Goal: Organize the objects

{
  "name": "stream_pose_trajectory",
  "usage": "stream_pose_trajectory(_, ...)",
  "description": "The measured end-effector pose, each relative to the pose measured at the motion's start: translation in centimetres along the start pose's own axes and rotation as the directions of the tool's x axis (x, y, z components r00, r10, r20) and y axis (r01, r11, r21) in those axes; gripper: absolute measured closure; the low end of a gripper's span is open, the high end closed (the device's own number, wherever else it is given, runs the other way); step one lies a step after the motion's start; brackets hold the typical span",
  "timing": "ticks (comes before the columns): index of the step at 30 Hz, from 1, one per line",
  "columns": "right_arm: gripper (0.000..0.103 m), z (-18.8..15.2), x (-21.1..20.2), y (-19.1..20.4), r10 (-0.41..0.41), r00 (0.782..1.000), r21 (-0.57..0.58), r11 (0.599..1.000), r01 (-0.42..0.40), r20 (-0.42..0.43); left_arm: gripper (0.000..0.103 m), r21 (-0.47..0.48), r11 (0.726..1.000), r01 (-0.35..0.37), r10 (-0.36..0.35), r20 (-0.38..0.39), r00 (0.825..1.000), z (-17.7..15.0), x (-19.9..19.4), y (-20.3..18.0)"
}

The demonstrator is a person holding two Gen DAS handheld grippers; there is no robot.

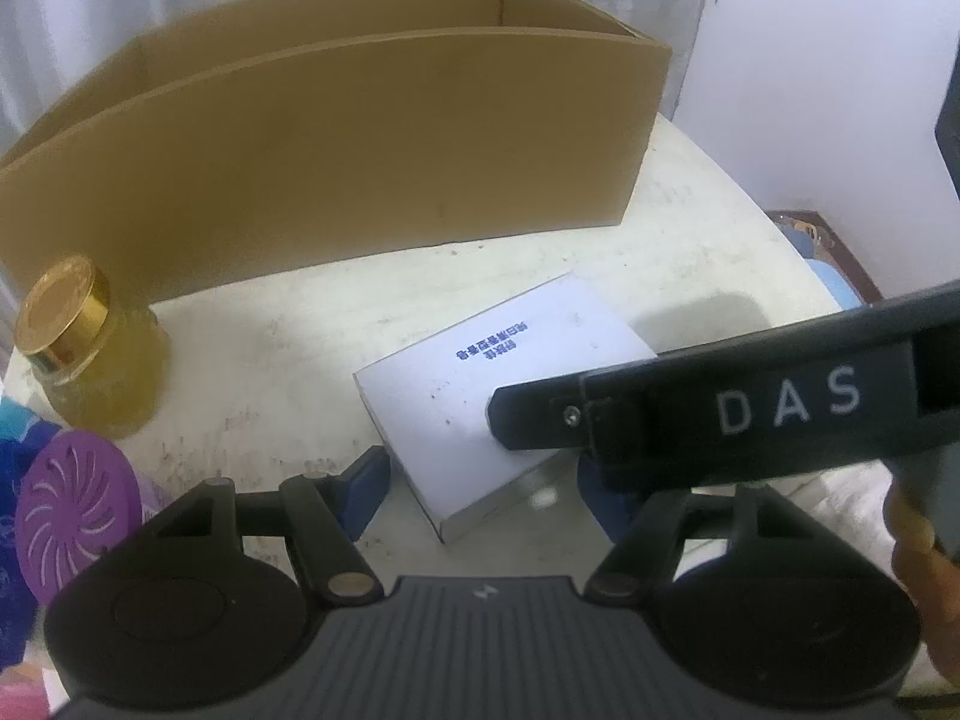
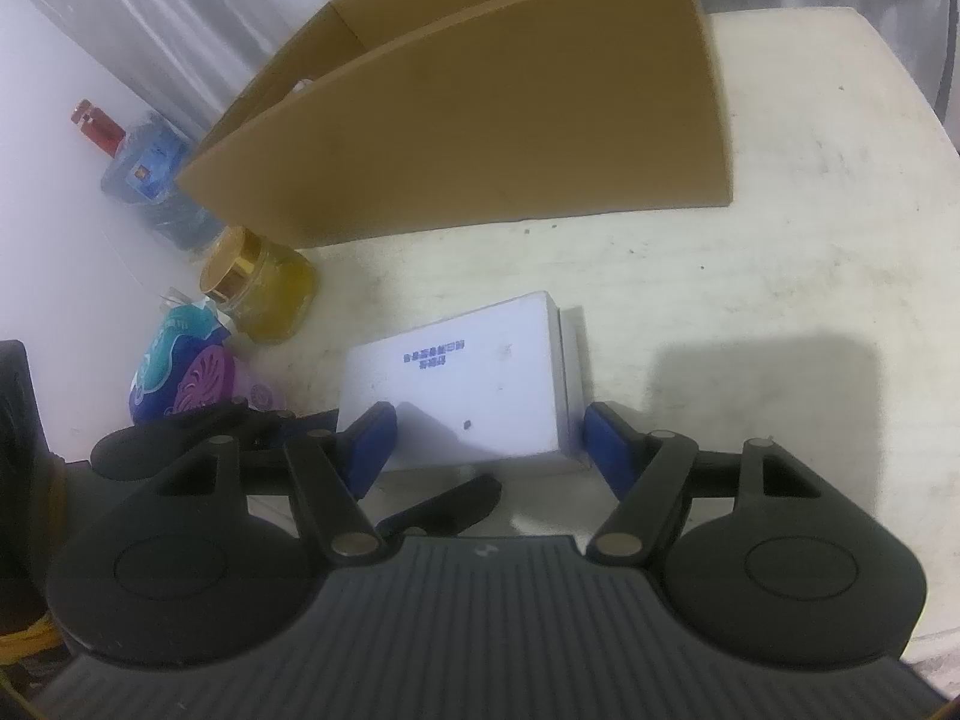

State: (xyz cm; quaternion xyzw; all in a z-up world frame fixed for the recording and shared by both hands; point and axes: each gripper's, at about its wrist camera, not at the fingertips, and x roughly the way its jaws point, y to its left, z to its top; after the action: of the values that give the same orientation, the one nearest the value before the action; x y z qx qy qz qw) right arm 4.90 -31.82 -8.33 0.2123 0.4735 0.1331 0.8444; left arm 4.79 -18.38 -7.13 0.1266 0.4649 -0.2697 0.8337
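A flat white box [image 1: 480, 372] [image 2: 468, 372] with blue print lies on the cream table [image 2: 780, 240], in front of an open cardboard box [image 1: 360, 150] [image 2: 510, 120]. My left gripper [image 1: 480, 480] is open around the white box's near corner. Its left pad [image 1: 366, 492] stands just clear of the box, and its right pad is mostly hidden. My right gripper [image 2: 489, 432] is open over the white box's near edge, with its blue pads [image 2: 372, 444] in front of the box, not pressing its sides. One black finger [image 1: 522, 420] of the right gripper crosses the left wrist view.
A yellow jar with a gold lid [image 1: 96, 348] [image 2: 264, 294] stands left of the white box. A purple round vented container [image 1: 72, 516] [image 2: 204, 378] and a blue-teal packet [image 2: 162, 360] lie beside it. A blue water jug [image 2: 150, 180] stands beyond the table's left edge.
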Motion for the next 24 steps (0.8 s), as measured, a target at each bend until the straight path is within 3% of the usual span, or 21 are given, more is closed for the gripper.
stream_pose_trajectory(17,0.033,-0.9,-2.2,1.3,-0.004,0.999,-0.001,1.0,0.004,0.032,0.033,0.005,1.0,-0.022,0.022,0.04,0.999,-0.5,-2.3,-1.3)
stream_pose_trajectory(24,0.033,-0.3,-4.3,2.8,0.008,0.997,-0.028,1.0,-0.005,0.082,0.033,-0.034,0.999,-0.011,0.015,0.113,0.994,0.8,-4.9,-0.6)
